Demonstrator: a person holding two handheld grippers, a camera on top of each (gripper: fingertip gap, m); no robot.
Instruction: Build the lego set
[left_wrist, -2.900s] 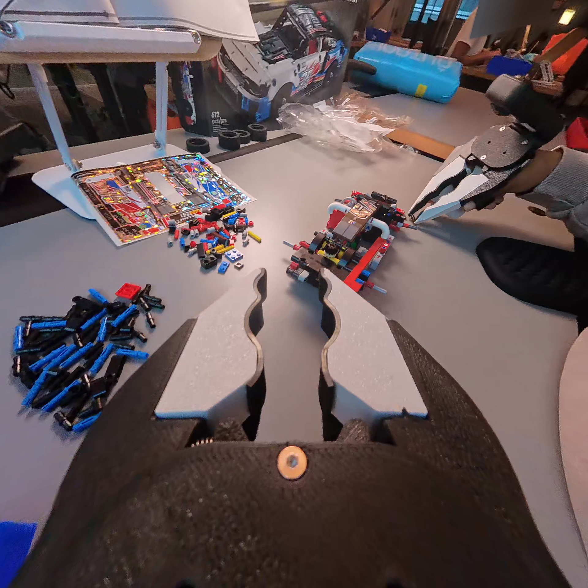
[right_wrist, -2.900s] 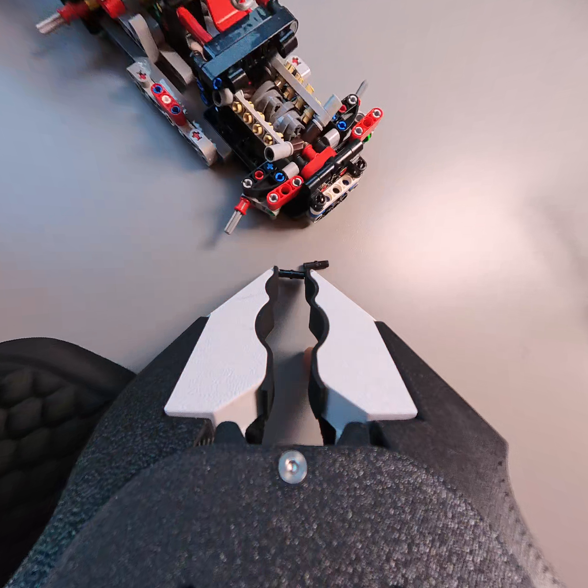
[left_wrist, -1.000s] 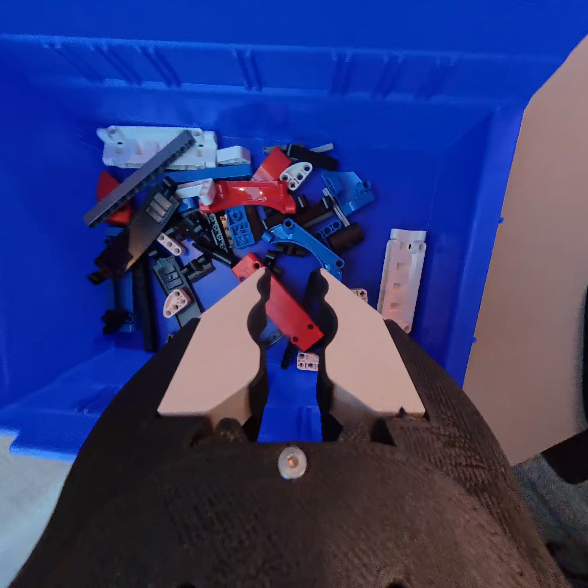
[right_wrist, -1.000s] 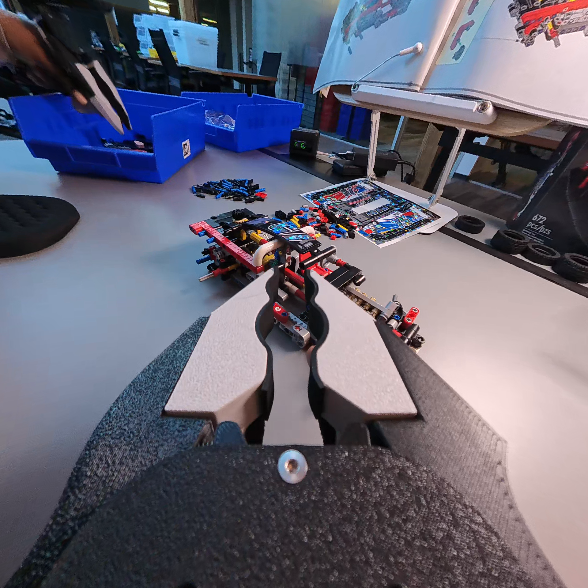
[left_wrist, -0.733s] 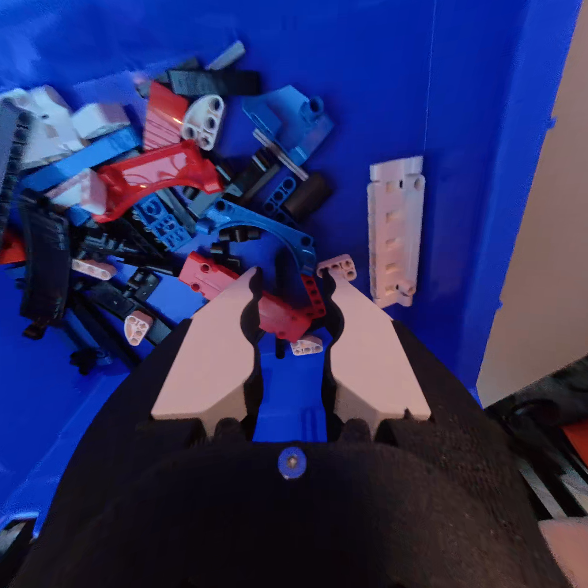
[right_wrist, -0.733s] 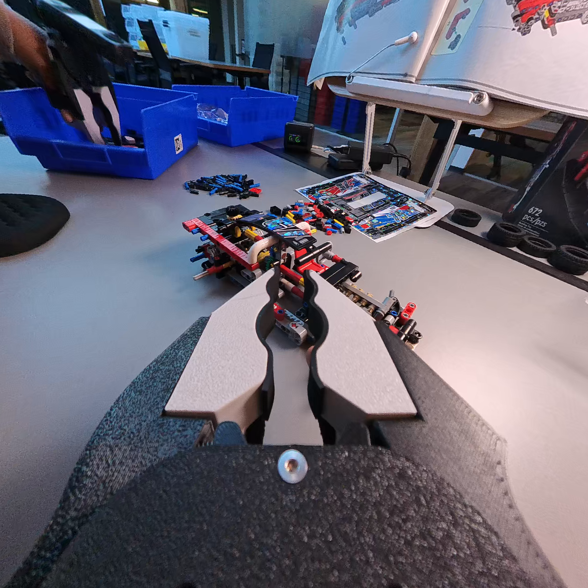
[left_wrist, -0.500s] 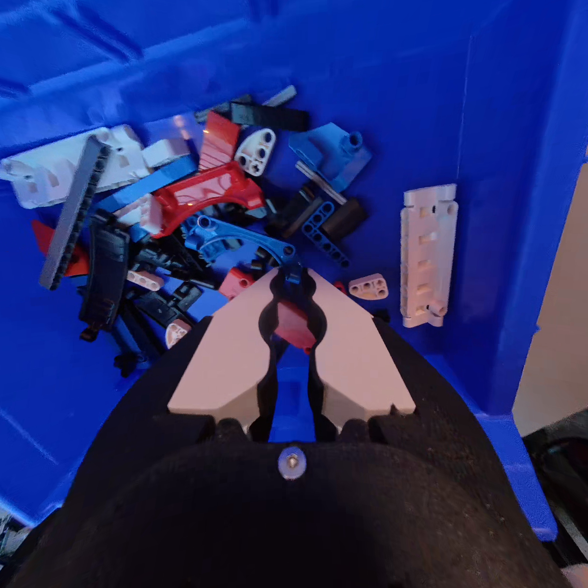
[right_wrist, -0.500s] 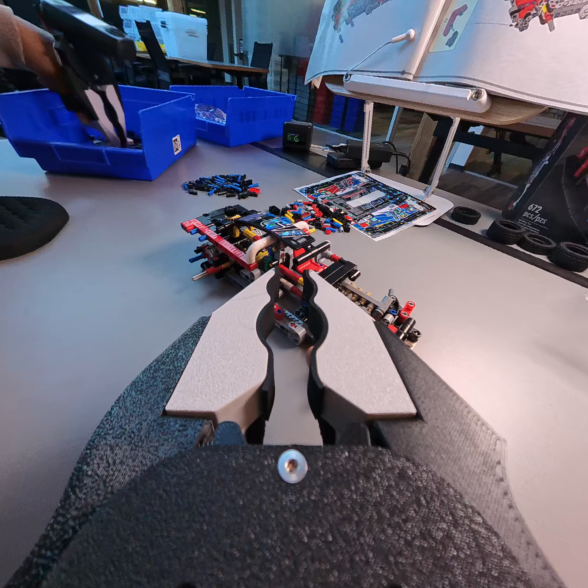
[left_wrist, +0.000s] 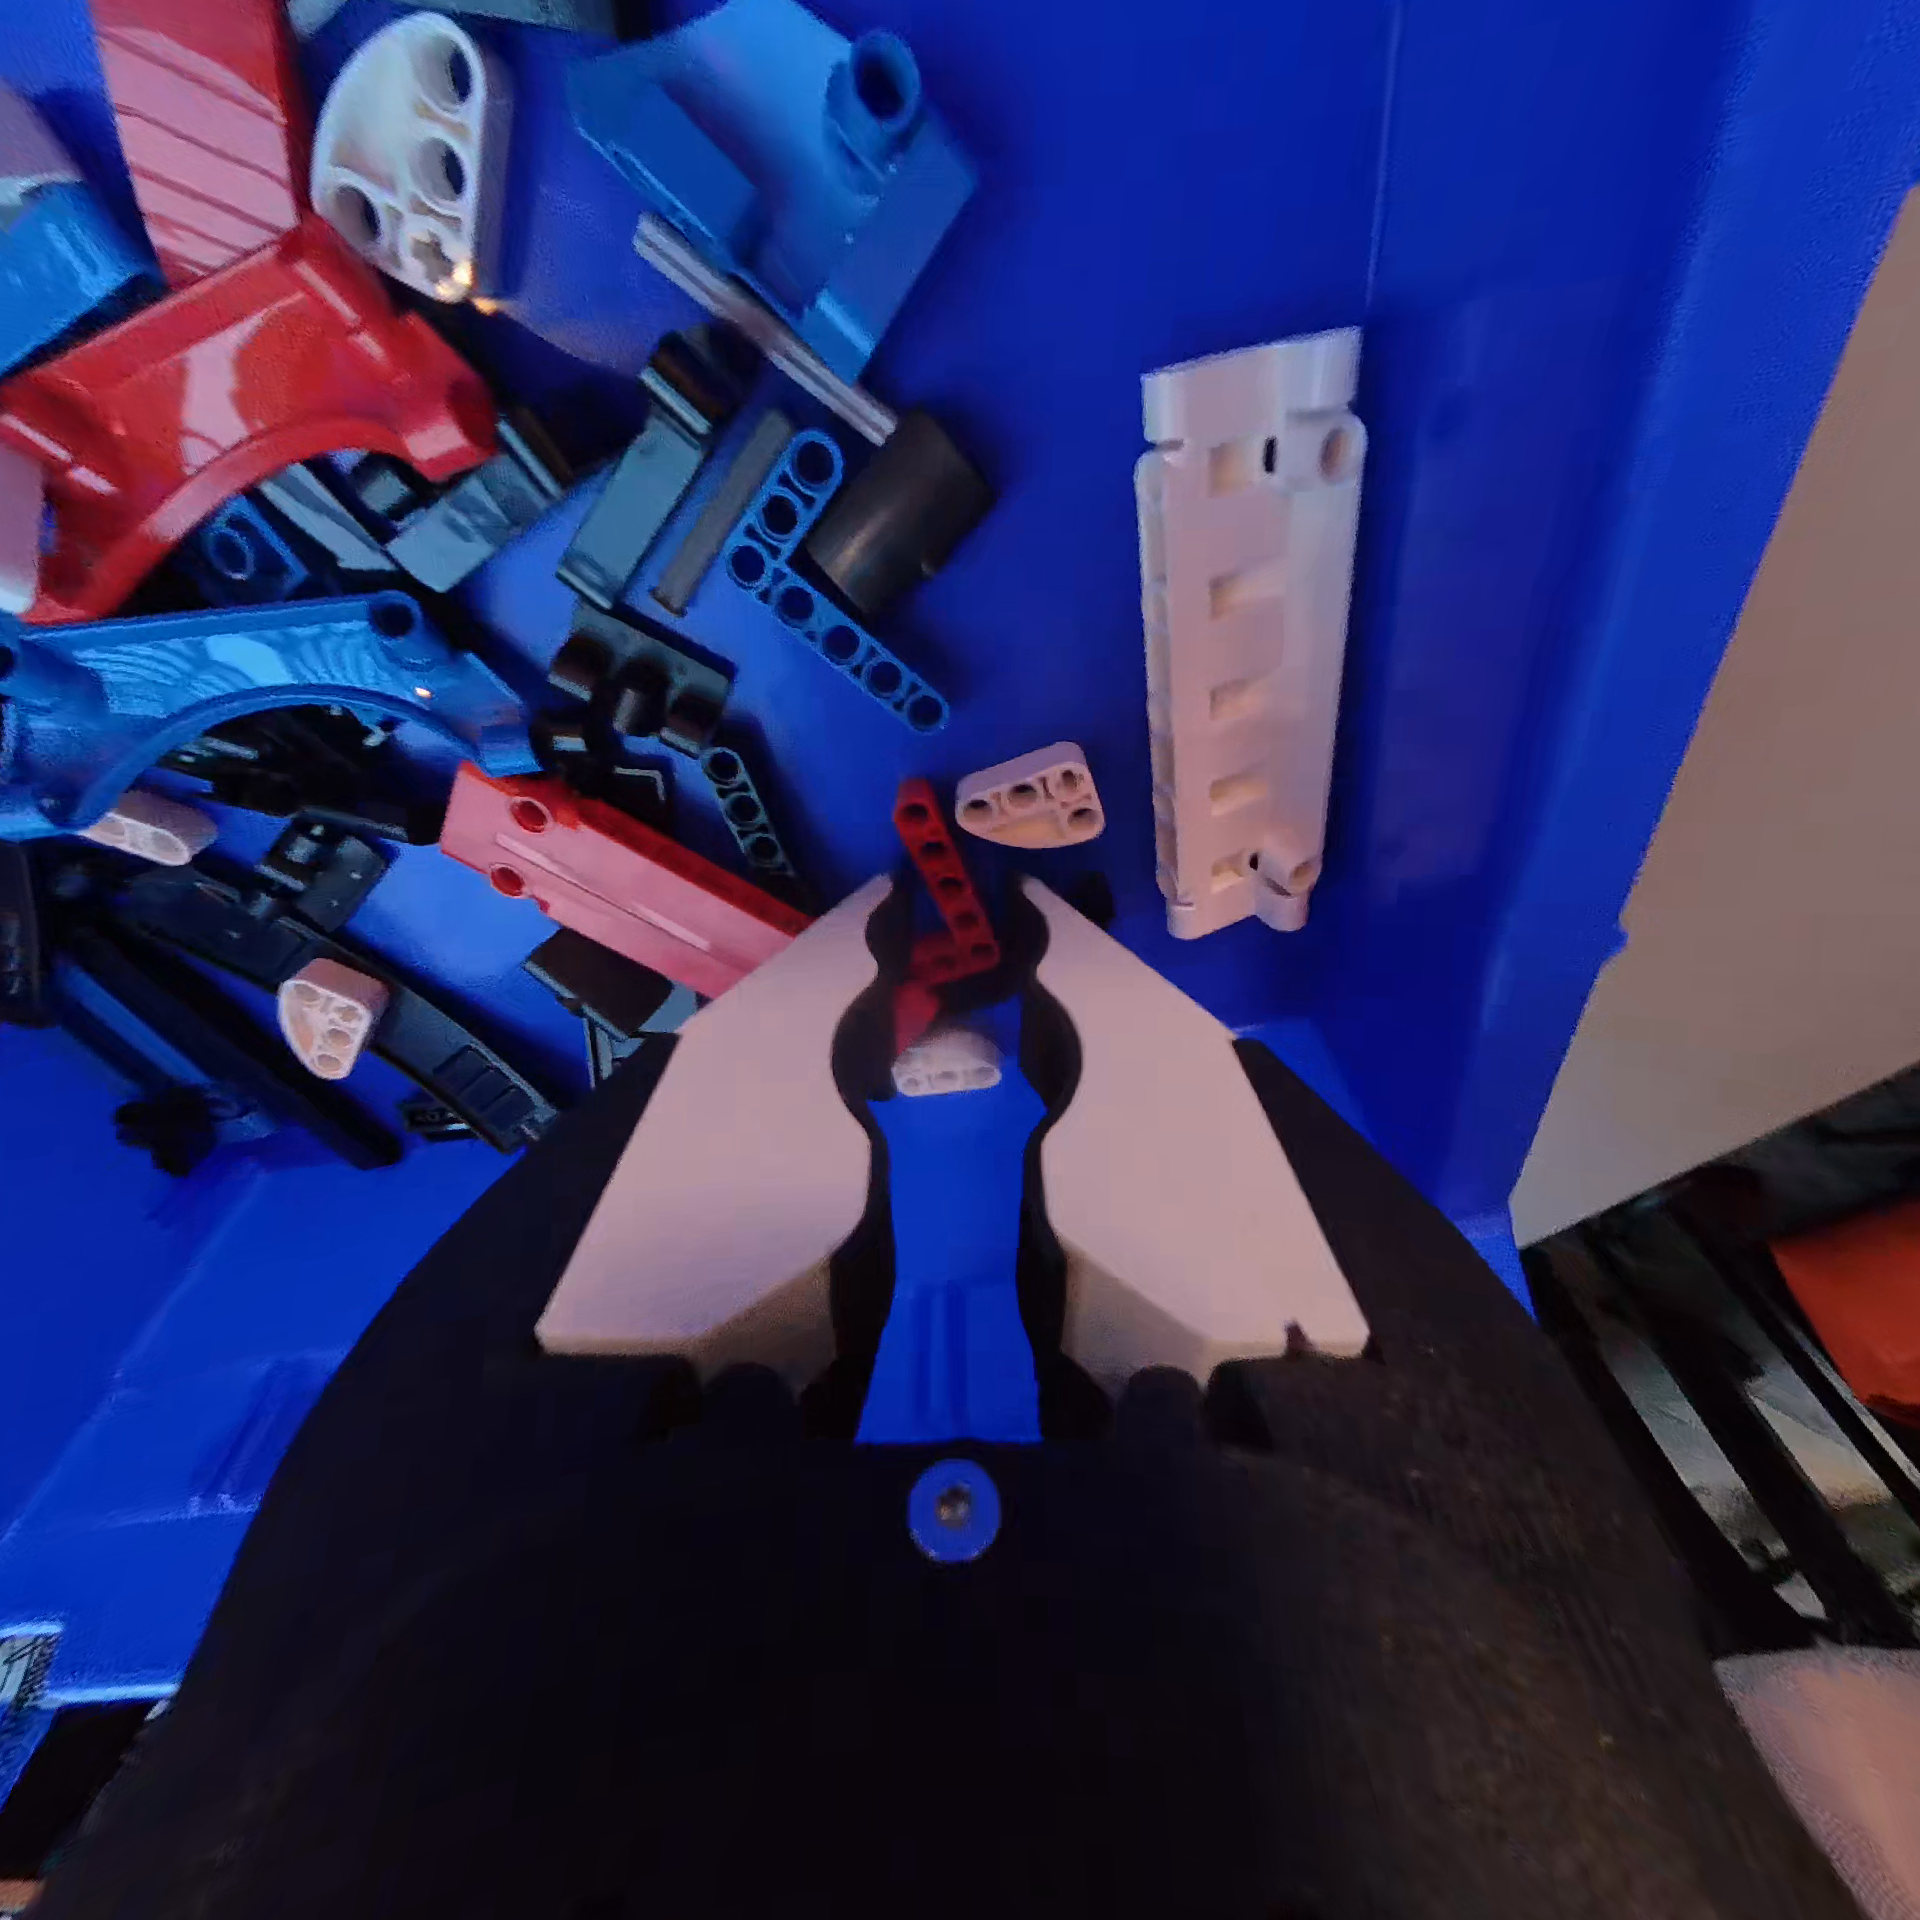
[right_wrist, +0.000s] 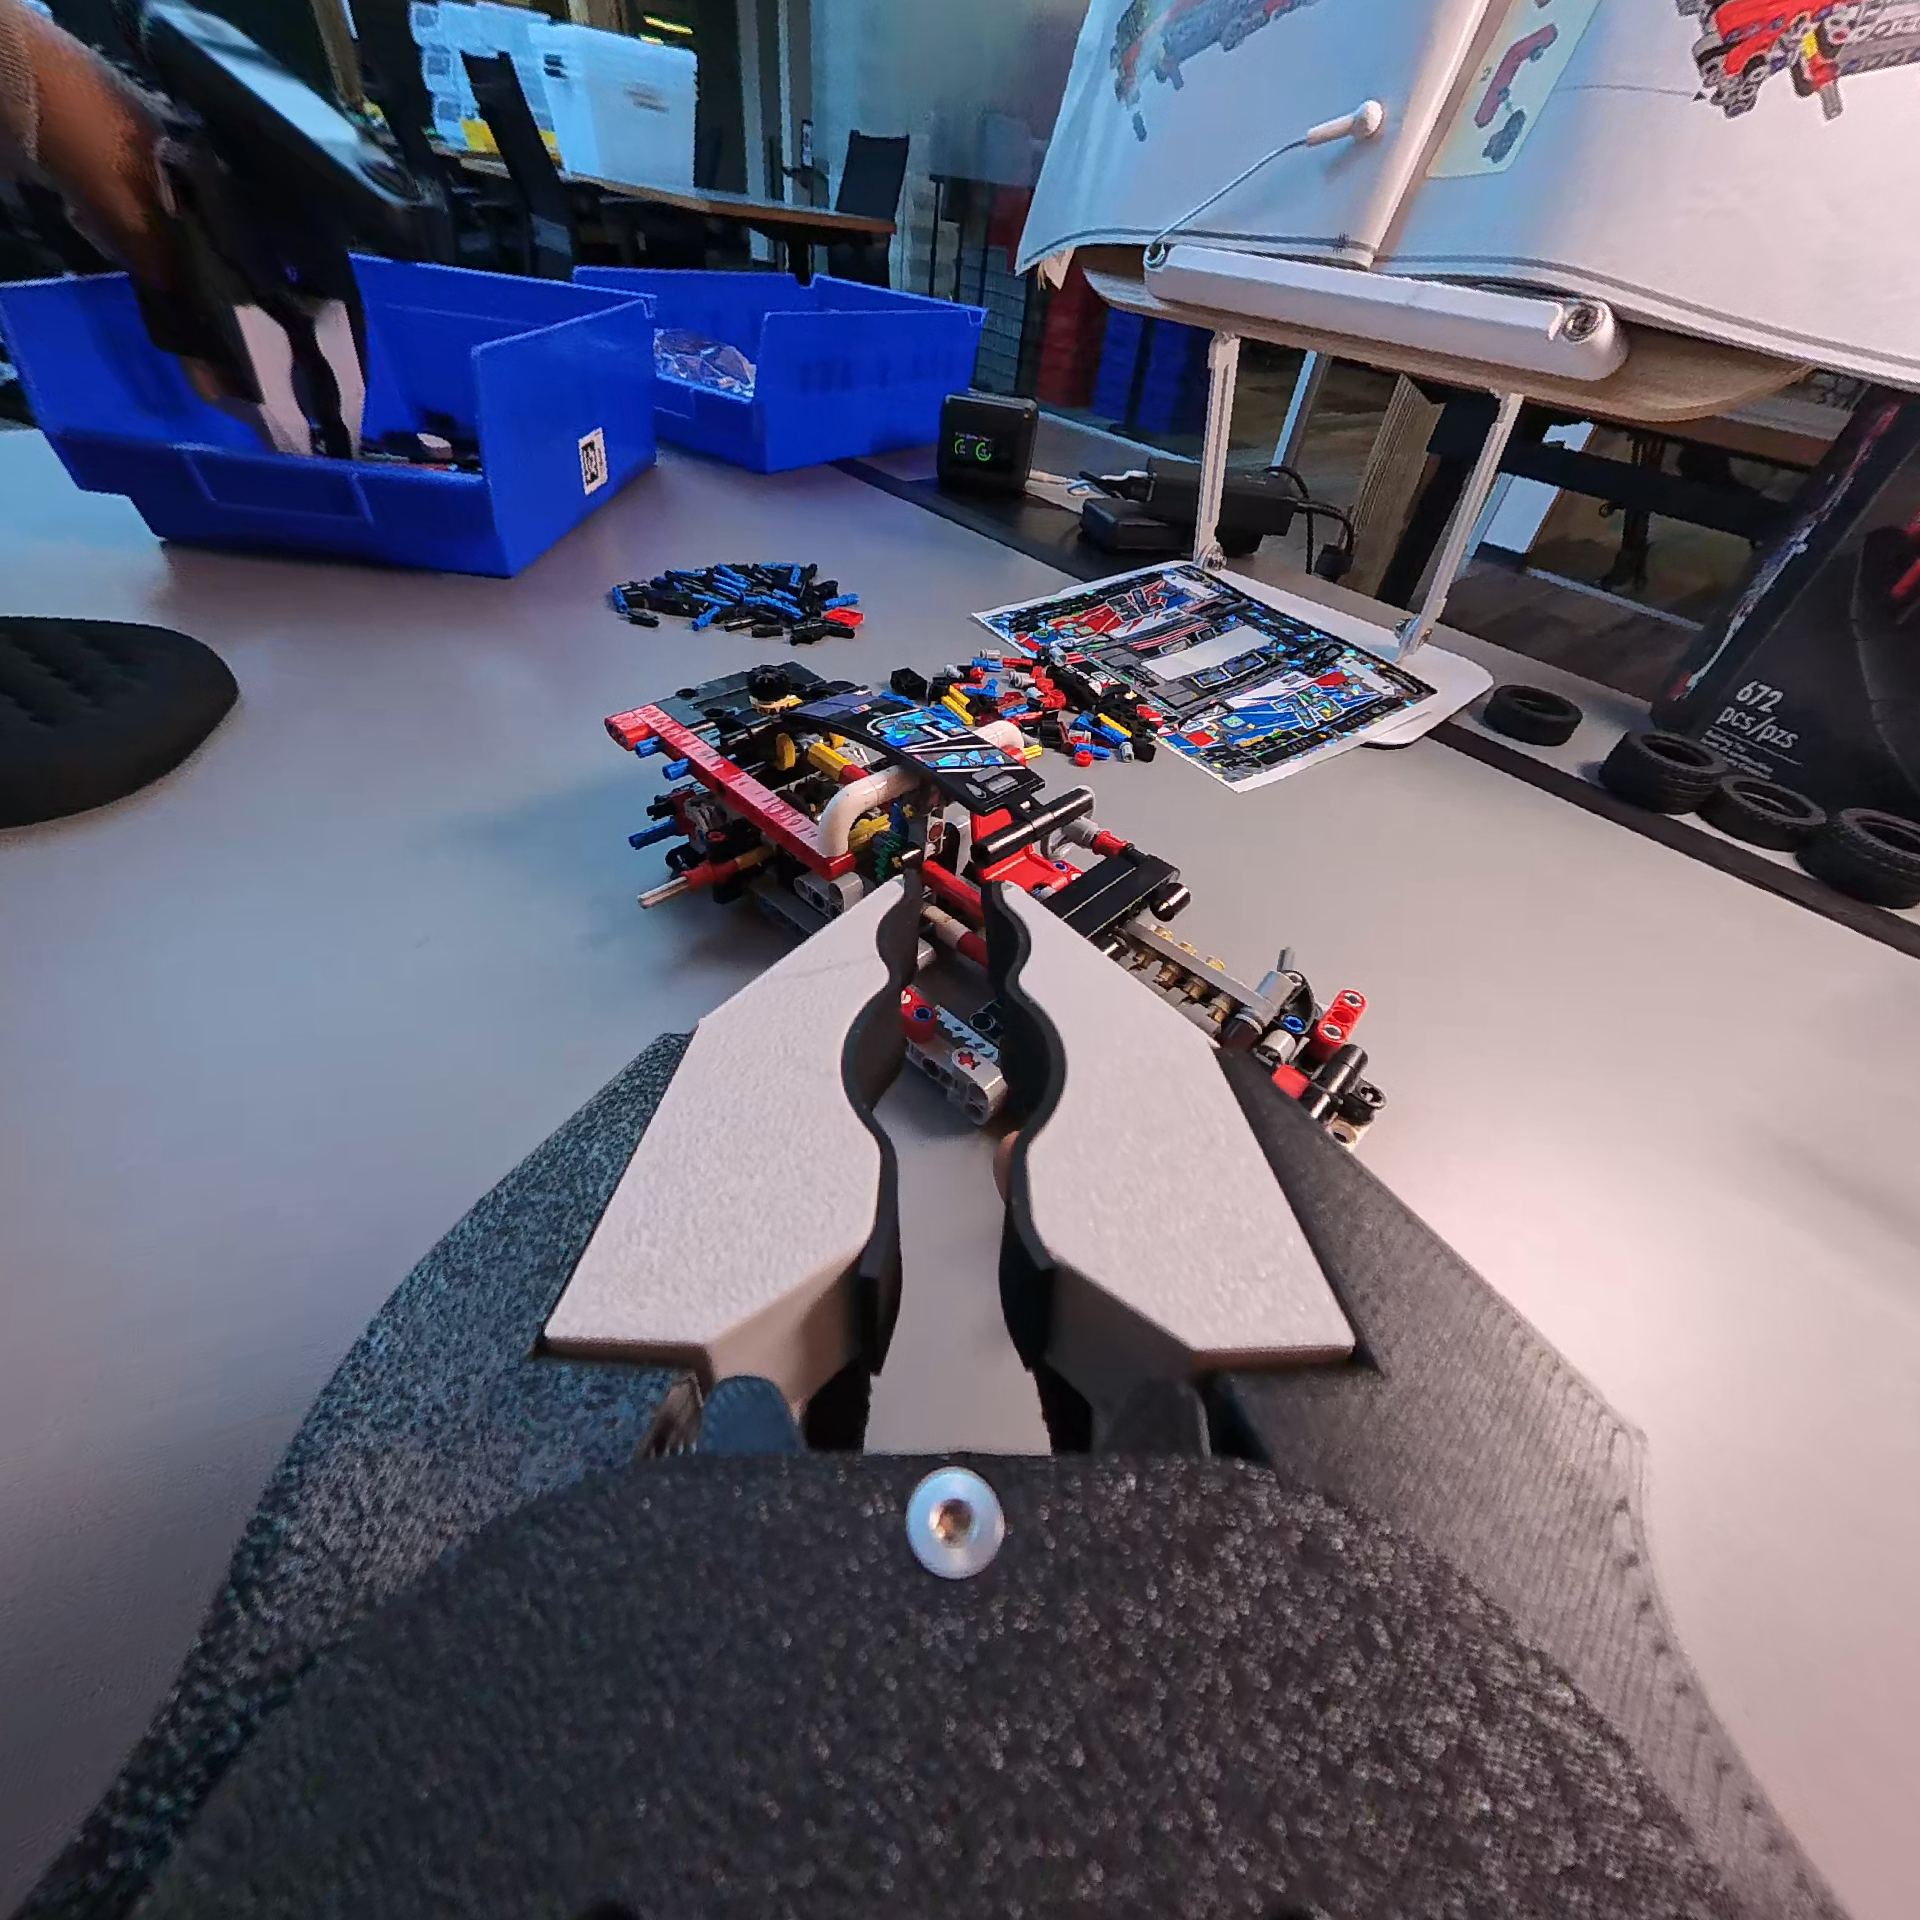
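One red beam (left_wrist: 940, 914) sits between my left gripper's (left_wrist: 956, 883) parted, unclenched fingers in the bin (left_wrist: 1195, 156); next I clamp it. My right gripper (right_wrist: 951, 899), slightly parted and empty, waits by the car (right_wrist: 831, 769).

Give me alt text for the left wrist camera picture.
The left tongs reach into a blue bin of loose Lego parts, their tips either side of a red L-shaped beam. A long white panel lies nearby.

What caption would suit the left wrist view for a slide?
Left claw reaching into the blue bin, its tips around a red L-shaped beam among loose parts.
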